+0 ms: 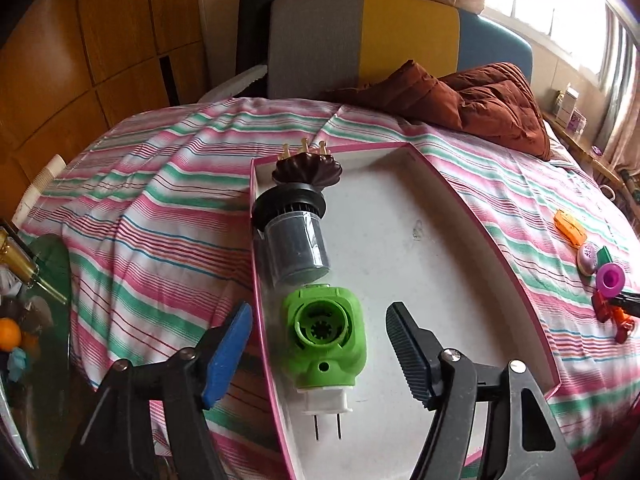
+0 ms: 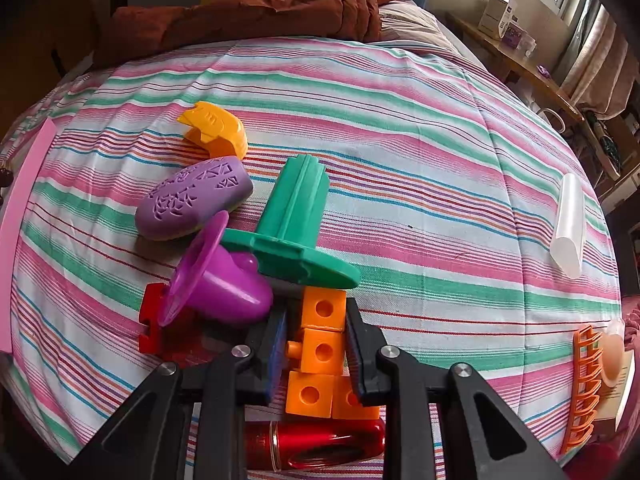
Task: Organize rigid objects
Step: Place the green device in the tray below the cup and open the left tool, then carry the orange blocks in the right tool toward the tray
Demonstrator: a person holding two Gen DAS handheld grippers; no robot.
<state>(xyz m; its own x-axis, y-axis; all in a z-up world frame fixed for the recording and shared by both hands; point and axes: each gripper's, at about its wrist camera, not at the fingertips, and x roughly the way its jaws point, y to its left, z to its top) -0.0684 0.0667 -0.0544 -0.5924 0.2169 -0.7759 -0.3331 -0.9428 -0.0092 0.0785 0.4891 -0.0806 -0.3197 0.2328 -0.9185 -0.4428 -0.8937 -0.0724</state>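
pink-edged and white inside, a shallow box [image 1: 420, 240] lies on the striped bed sheet [image 1: 160, 200] in the left wrist view only. along its left wall sit three things in a row: a dark brown fluted piece [image 1: 307, 171] at the far end, a black and grey cylinder filter [image 1: 296, 236] next, and a green plug-in device [image 1: 324, 340] with white prongs nearest the camera. the toy pile shows here only small, well apart at the right edge.

the right wrist view shows that pile close: an orange curved piece [image 2: 214, 128], a purple patterned oval [image 2: 192, 204], a teal stemmed piece [image 2: 292, 220], a magenta cup shape [image 2: 224, 280] and a red jigsaw-like piece [image 2: 150, 320], all crowded together. a clear tube [image 2: 568, 224] lies well apart to the right, an orange comb-like clip [image 2: 580, 384] at the right edge, and a red metallic cylinder [image 2: 316, 444] under the tool.

both tools tilt steeply down toward the bed. the left tool [image 1: 320, 340] is spread wide, with the green device between its fingers; the blue pad [image 1: 228, 352] stands outside the box wall, and neither pad touches the device. the right tool [image 2: 320, 344] is pressed in on a stack of orange cube blocks [image 2: 320, 350], pinching it from both sides.
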